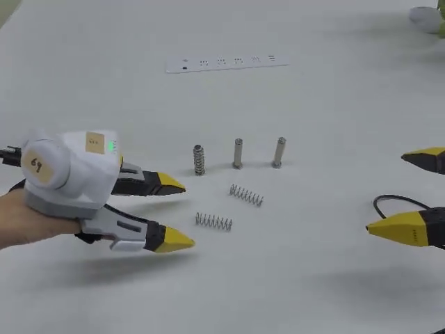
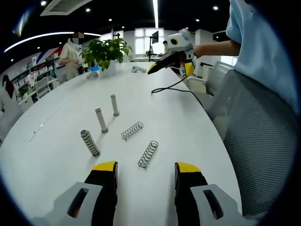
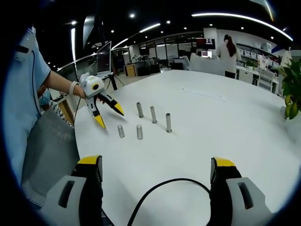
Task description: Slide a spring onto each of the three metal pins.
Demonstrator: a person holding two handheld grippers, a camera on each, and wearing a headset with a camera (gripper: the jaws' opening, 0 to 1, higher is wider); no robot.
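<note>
- Holding your left tongs (image 1: pixel 186 214) just above the white desk (image 1: pixel 299 285) at the left, you have the yellow-tipped jaws spread wide, with nothing between them.
- Your right tongs (image 1: pixel 386 192) is at the right edge, its jaws also spread wide and empty. A black cable (image 1: pixel 393 200) loops on the desk between them.
- Three metal pins stand upright in a row between your two tongs. The left pin (image 1: pixel 199 160) already wears a spring, while the middle pin (image 1: pixel 238 153) and right pin (image 1: pixel 279 152) are bare.
- Two loose springs lie flat on the near side of the pins. The far spring (image 1: pixel 246 195) lies close to the middle pin. The near spring (image 1: pixel 213 222) lies just right of your left tongs' tips, not touching them.
</note>
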